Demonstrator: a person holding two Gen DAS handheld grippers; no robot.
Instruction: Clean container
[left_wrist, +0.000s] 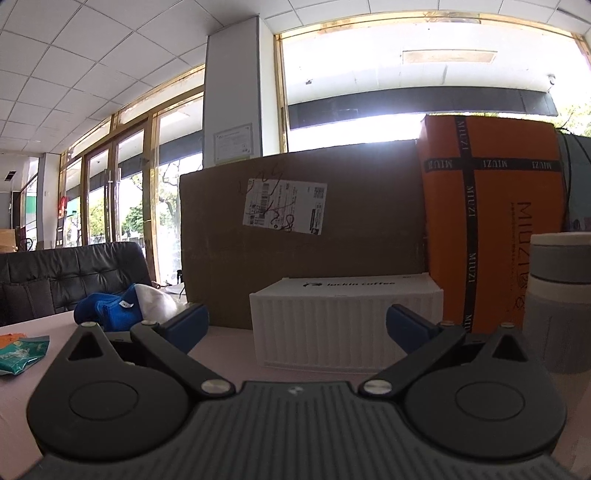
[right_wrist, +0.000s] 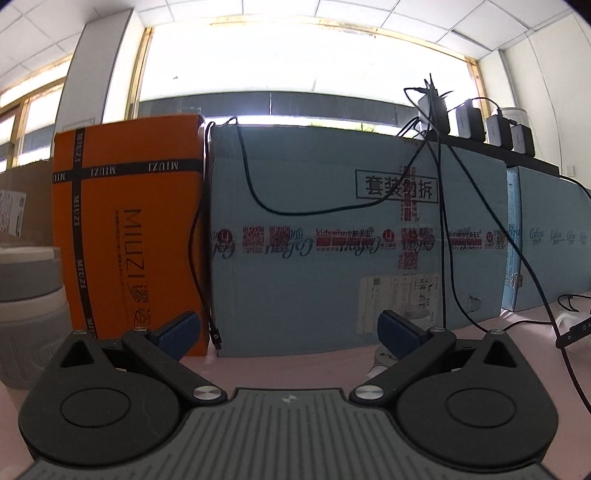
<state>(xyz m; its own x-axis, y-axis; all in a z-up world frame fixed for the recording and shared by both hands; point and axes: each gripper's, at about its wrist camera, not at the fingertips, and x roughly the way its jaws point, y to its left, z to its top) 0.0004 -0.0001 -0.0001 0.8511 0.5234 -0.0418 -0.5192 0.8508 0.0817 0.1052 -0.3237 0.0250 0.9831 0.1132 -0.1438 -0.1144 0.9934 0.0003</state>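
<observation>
We see the grey container (left_wrist: 559, 306) standing upright on the pink table (left_wrist: 229, 354), untouched, with both grippers wide open and empty

From the left wrist we find the container at the far right edge, just in front of the orange box (left_wrist: 495, 229); from the right wrist it sits at the far left edge (right_wrist: 31, 314), again beside that orange box (right_wrist: 129, 229). We hold the left gripper (left_wrist: 297, 326) low over the table, its blue pads spread well apart, facing a white ribbed box (left_wrist: 343, 325) that stands against a brown carton (left_wrist: 303, 236). A blue cloth (left_wrist: 107, 312) lies further left. Our right gripper (right_wrist: 288, 332) is likewise spread, holding nothing, and faces a pale blue carton (right_wrist: 351, 258) draped with black cables (right_wrist: 255, 192)
</observation>
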